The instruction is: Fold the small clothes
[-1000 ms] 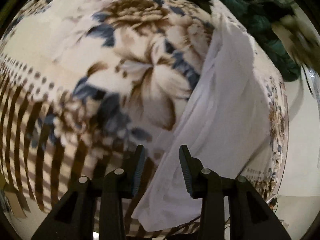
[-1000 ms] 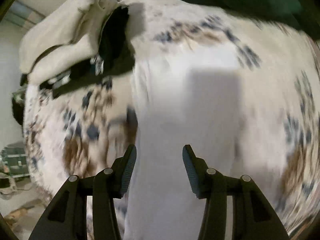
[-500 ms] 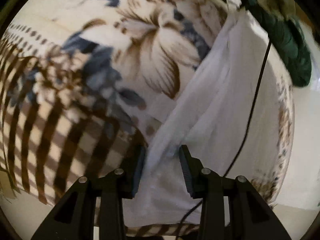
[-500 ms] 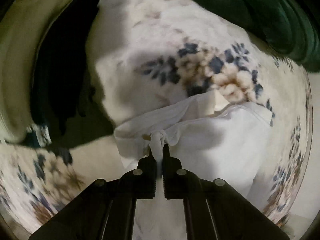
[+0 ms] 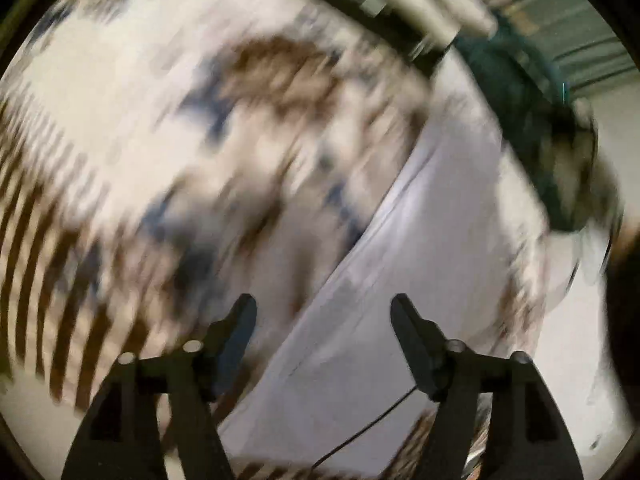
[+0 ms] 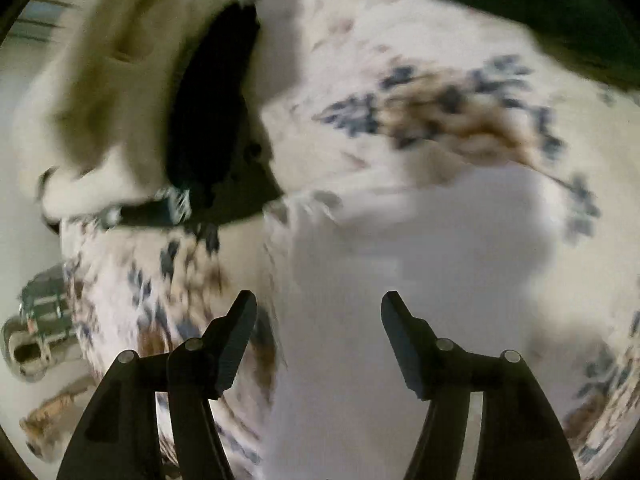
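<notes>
Both claws are now standing apart where half a second ago they were pinching cloth: our right claw (image 6: pixel 318 336) was clamped tight on a bunched corner of the white garment (image 6: pixel 420 280), and its jaws have just been opening, with nothing between them. Our left claw (image 5: pixel 323 342) has likewise just been opening, and the cloth it was nipping is lying flat below it instead of gathered between the pads.

We are judging the fold as partly done. In the left wrist view the white garment (image 5: pixel 400 300) is lying as a long, smooth band with straight edges, which suggests one lengthwise fold is already laid down. What we are still expecting is the crosswise folding into a small packet, and then the other clothes.

Taking the white garment as our landmark: it is resting on a cream floral blanket (image 5: pixel 168 92) that is spreading out on every side of it, with brown stripes (image 5: pixel 48 280) along the blanket's edge, well away from the garment. Beyond the garment's far end a dark green cloth (image 5: pixel 532 120) is lying heaped. Beside the garment in the right wrist view, a beige and black item (image 6: pixel 160 92) is sitting on the blanket; blur is keeping us from telling what it is. Past the blanket's edge we are seeing pale floor (image 5: pixel 576 340).
</notes>
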Demonstrator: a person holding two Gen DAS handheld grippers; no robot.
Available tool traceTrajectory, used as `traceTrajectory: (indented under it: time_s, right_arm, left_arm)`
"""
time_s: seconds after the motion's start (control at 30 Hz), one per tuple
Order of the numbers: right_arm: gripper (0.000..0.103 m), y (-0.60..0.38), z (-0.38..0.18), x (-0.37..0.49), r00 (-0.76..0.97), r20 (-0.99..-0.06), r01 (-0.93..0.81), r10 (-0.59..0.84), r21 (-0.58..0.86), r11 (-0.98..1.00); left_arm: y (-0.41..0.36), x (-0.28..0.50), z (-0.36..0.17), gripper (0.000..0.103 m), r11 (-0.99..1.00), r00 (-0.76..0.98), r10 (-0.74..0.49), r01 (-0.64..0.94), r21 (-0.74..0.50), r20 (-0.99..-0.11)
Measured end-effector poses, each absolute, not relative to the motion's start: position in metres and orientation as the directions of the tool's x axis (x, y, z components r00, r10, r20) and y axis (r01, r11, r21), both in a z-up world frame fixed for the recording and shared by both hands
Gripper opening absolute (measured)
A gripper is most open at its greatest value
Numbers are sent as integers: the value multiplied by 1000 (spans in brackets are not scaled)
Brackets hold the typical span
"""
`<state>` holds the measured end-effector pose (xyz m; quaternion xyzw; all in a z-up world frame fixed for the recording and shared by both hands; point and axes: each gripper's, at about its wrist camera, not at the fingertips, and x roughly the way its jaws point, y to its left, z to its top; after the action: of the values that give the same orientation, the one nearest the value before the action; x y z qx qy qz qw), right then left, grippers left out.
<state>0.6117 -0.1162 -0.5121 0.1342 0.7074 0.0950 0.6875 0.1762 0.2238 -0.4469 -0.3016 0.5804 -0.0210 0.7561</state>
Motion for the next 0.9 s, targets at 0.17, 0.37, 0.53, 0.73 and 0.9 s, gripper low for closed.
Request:
traceTrajectory:
  time_s: [0.17,0.37,0.53,0.73,0.9]
  right_arm:
    - [67,-192,-492,565,78,-964,51,253,258,965]
    - [67,-247,-559,563,108,-947,206,304,320,925]
    - [67,-269,-602,572,135,-920,264,369,392,881]
    - [64,-277,-609,576,180,-889,237,420,454,859]
    - [64,-280,-608,584,174,-871,222,458,488,844]
  left_arm:
    - [170,327,-442,68,849,397,-426,-135,-511,-813]
    - [89,484,-497,68,868,307,-466,-23,-496,-830]
    - [40,526,-526,24,913,242,-407,87,-399,-881]
    - [74,517,-506,4,819,326,-558,68,-570,-763]
    - [110,527,-536,41,797,274,-562,-75,-600,-781]
